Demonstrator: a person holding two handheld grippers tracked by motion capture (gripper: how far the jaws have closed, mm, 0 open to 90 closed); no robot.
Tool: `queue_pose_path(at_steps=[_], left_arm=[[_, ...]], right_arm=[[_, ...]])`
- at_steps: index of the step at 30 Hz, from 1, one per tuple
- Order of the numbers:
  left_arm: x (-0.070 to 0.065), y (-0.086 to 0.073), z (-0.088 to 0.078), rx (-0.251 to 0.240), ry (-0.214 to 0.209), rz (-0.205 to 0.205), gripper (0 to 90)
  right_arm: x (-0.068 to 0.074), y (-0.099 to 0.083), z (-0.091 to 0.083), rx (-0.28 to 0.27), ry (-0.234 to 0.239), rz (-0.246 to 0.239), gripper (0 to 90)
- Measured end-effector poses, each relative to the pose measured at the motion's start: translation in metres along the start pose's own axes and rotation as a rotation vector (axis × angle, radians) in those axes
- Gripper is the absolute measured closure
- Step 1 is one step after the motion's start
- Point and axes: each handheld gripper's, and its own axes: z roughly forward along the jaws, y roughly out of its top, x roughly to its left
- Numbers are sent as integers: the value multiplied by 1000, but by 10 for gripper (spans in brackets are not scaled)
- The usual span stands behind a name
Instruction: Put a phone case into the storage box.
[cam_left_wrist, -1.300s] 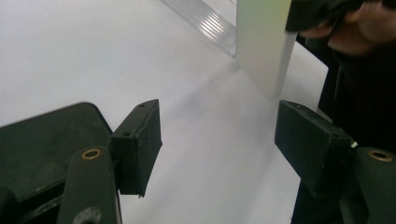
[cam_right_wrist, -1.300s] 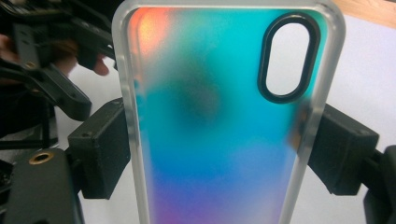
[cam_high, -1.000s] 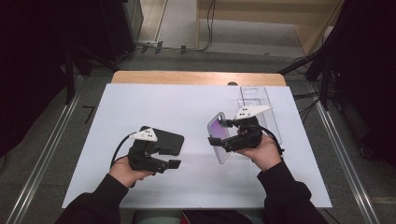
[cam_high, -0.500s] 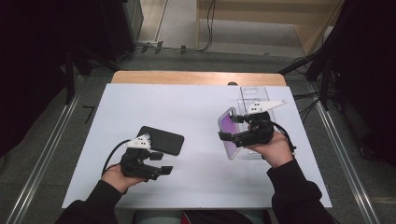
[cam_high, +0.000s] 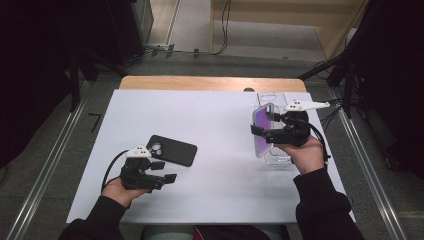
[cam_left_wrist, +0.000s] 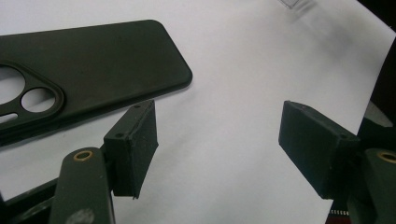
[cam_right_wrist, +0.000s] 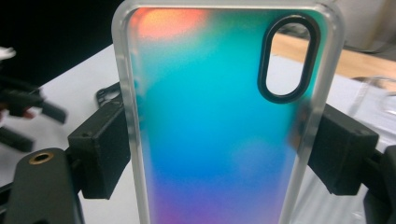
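Observation:
A black phone case (cam_high: 172, 150) lies flat on the white table (cam_high: 210, 125), camera cutouts up. My left gripper (cam_high: 161, 172) hovers just in front of it, open, with nothing between its jaws. In the left gripper view the black phone case (cam_left_wrist: 93, 65) sits past the left fingertip (cam_left_wrist: 135, 140). My right gripper (cam_high: 265, 126) is shut on an iridescent purple-blue phone case (cam_high: 261, 134) and holds it upright above the table's right side. In the right gripper view the iridescent phone case (cam_right_wrist: 219, 130) stands between both pads.
A clear phone case (cam_high: 278, 156) lies flat on the table under and behind the right hand. A wooden board (cam_high: 210, 82) edges the table's far side. Metal rails run along the floor at both sides.
The left gripper has drawn back from over the black case toward the near edge. The right gripper has carried the iridescent case to the right and farther away, slightly higher.

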Motion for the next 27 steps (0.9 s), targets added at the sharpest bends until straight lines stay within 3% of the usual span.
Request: queue_pose_path(at_steps=[4, 9, 15, 20, 27], left_arm=[[0, -2, -2, -6, 7, -5, 280], [0, -5, -5, -4, 37, -8, 280], [0, -8, -7, -14, 31, -20, 280], [1, -11, -10, -17, 38, -28, 280], [3, -15, -12, -24, 53, -42, 280]], right_arm=[[-8, 1, -5, -32, -60, -8, 151], [-19, -1, -7, -61, -126, 54, 151], [-25, -1, -3, -76, -194, 46, 151], [-34, 0, 6, -95, -222, 86, 151], [-44, 8, 22, -80, -271, 75, 151]])
